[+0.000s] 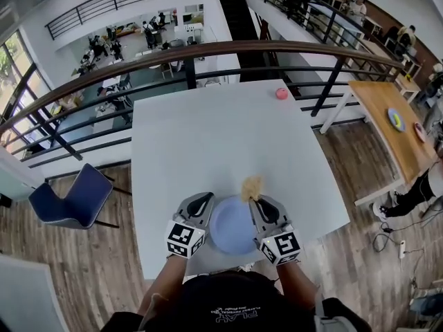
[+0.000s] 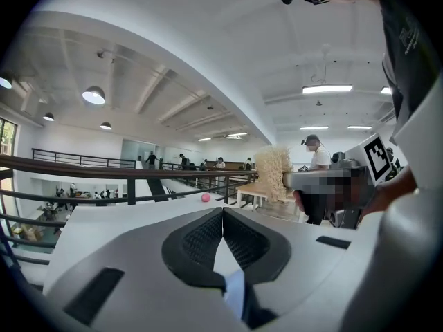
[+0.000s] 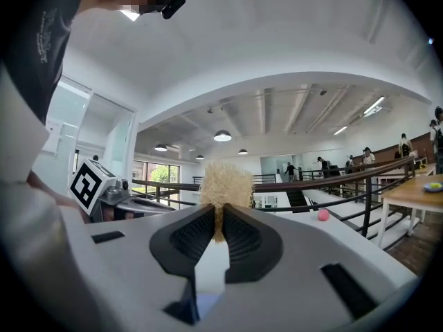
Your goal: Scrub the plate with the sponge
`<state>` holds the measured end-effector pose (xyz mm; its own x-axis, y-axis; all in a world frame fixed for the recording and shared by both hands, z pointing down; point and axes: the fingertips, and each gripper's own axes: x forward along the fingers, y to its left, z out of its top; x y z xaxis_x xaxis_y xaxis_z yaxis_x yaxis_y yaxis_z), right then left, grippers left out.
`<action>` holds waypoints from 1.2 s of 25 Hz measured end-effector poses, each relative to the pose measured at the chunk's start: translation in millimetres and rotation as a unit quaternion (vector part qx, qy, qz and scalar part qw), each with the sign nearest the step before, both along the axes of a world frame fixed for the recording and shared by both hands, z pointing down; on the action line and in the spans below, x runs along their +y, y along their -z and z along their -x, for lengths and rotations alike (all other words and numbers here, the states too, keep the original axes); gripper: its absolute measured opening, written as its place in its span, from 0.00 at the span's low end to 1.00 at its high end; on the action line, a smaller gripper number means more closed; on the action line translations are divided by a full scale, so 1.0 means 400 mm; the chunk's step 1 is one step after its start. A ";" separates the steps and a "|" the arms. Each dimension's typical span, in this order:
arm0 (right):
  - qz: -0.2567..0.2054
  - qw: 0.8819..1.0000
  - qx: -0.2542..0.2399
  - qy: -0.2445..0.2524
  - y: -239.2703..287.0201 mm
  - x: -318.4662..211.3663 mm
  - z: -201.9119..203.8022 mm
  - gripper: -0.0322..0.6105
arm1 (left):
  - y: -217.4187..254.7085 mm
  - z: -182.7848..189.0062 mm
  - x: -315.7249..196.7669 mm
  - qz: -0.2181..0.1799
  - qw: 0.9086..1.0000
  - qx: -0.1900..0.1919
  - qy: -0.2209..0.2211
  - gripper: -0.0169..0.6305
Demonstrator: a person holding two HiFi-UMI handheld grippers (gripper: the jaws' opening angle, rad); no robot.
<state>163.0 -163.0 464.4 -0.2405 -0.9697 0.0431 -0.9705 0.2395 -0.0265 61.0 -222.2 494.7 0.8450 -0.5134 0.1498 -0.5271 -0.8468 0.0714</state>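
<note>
Plate [image 1: 232,225]: round, pale blue; R claw [image 1: 255,199] grips fibrous sponge [image 1: 251,185], L claw [image 1: 205,198] clenched.

plates [image 1: 232,225] [image 1: 396,119] 2 | sponge [image 1: 252,187] 1 | pink ball [image 1: 281,93] 1 | blue chair [image 1: 76,198] 1 | tools [image 1: 205,198] [image 1: 260,200] 2

White table [image 1: 208,137]: blue plate [image 1: 232,228], pink ball [image 1: 281,93]

1. No legible words or numbers.
2. White print on the person's dark shirt [image 1: 228,312]: too small to read.
3. Left gripper [image 1: 205,198] and right gripper [image 1: 257,200] cubes bear square coded markers, no letters.
</note>
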 end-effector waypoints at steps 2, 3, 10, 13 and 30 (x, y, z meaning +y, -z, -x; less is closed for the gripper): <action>0.003 1.000 -0.002 0.013 -0.009 -0.015 -0.014 0.12 | -0.008 -0.010 -0.006 0.004 1.000 -0.004 0.013 0.05; 0.003 1.000 -0.003 0.020 -0.012 -0.021 -0.018 0.12 | -0.013 -0.012 -0.008 0.007 1.000 -0.006 0.021 0.05; -0.009 0.999 -0.001 0.047 -0.027 -0.047 -0.047 0.12 | -0.046 -0.018 -0.015 0.023 0.997 -0.021 0.070 0.05; 0.001 0.998 -0.014 0.058 -0.040 -0.050 -0.055 0.12 | -0.056 -0.016 -0.008 0.031 0.996 -0.027 0.085 0.05; 0.017 0.999 -0.010 0.048 -0.080 -0.053 -0.066 0.12 | -0.080 0.028 -0.022 0.038 0.992 -0.018 0.115 0.05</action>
